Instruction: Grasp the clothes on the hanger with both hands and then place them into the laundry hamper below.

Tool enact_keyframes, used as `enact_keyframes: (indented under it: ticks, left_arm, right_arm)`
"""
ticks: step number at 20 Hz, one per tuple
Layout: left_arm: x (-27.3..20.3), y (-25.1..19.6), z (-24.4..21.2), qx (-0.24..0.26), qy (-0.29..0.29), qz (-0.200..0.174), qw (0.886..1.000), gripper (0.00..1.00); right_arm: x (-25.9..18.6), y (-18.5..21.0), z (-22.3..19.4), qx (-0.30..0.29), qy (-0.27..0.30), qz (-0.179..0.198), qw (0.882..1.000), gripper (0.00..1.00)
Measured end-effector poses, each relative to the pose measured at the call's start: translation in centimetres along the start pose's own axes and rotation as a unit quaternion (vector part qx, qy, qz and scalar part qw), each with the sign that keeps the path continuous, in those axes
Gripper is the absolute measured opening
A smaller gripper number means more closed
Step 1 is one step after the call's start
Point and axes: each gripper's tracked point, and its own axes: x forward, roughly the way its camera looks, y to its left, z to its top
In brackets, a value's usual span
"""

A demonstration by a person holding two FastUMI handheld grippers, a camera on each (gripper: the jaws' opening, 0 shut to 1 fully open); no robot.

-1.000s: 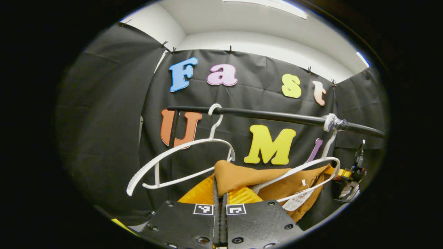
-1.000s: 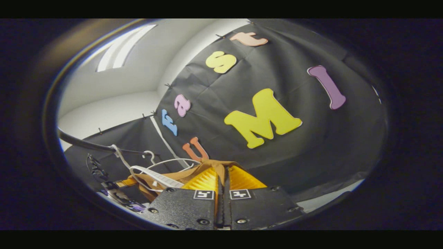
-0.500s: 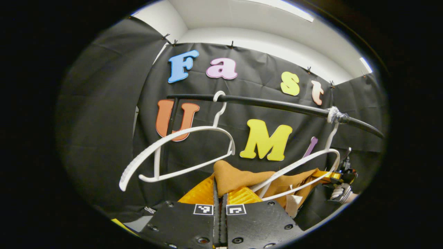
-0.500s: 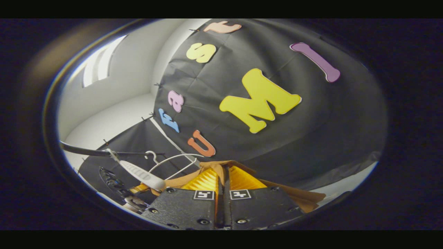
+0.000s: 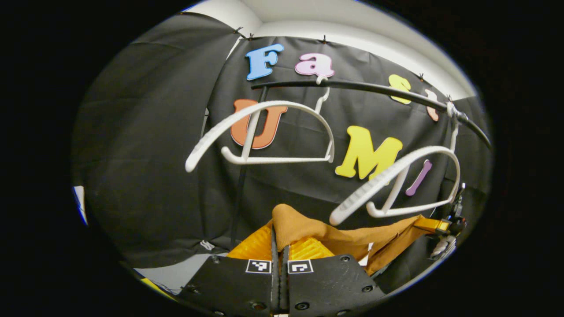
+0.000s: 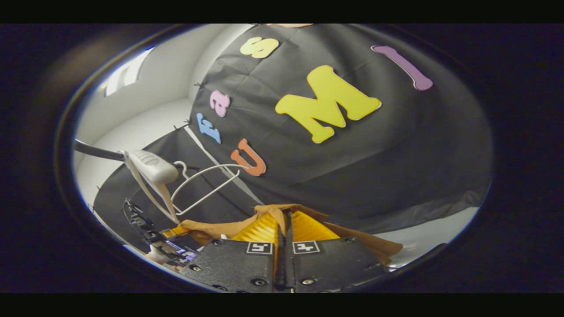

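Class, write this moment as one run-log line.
stage: garment off hanger | left gripper: shut on brown garment | right gripper: shut on brown garment | white hanger: bare, on rail

2 white hangers (image 5: 264,127) (image 5: 396,185) on 1 black rail (image 5: 374,90). 1 brown garment (image 5: 308,226). 2 grippers: left gripper (image 5: 279,246), right gripper (image 6: 283,233).

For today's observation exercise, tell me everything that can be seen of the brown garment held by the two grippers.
The brown garment is soft mustard-brown cloth, creased and bunched. It hangs clear below the white hanger, stretched between the left gripper, whose fingers are shut on one end, and the right gripper, clamped on the other. A pale tag peeks out under its lower edge. The rest is hidden.
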Motion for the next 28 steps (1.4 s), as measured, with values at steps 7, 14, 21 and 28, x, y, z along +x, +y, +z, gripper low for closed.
enact_keyframes:
  ticks: [7,14,21,28]
  left_arm:
    - [-2.9,-1.9,-2.1,0.044,0.007,0.007,0.999,0.0]
    - [-6.9,-5.7,-1.7,0.071,-0.002,-0.046,0.996,0.0]
    - [-12.0,-11.2,0.8,0.078,-0.016,-0.131,0.988,0.0]
    - [-15.1,-14.4,2.7,0.074,-0.036,-0.178,0.981,0.04]
  right_arm:
    - [-2.0,0.9,-2.5,-0.034,0.012,-0.022,0.999,0.04]
    - [-5.8,6.2,-4.5,-0.08,-0.005,-0.045,0.996,0.04]
    - [-9.3,16.2,-5.8,-0.137,-0.046,-0.031,0.989,0.04]
    - [-10.2,26.0,-9.1,-0.168,-0.057,0.011,0.984,0.04]
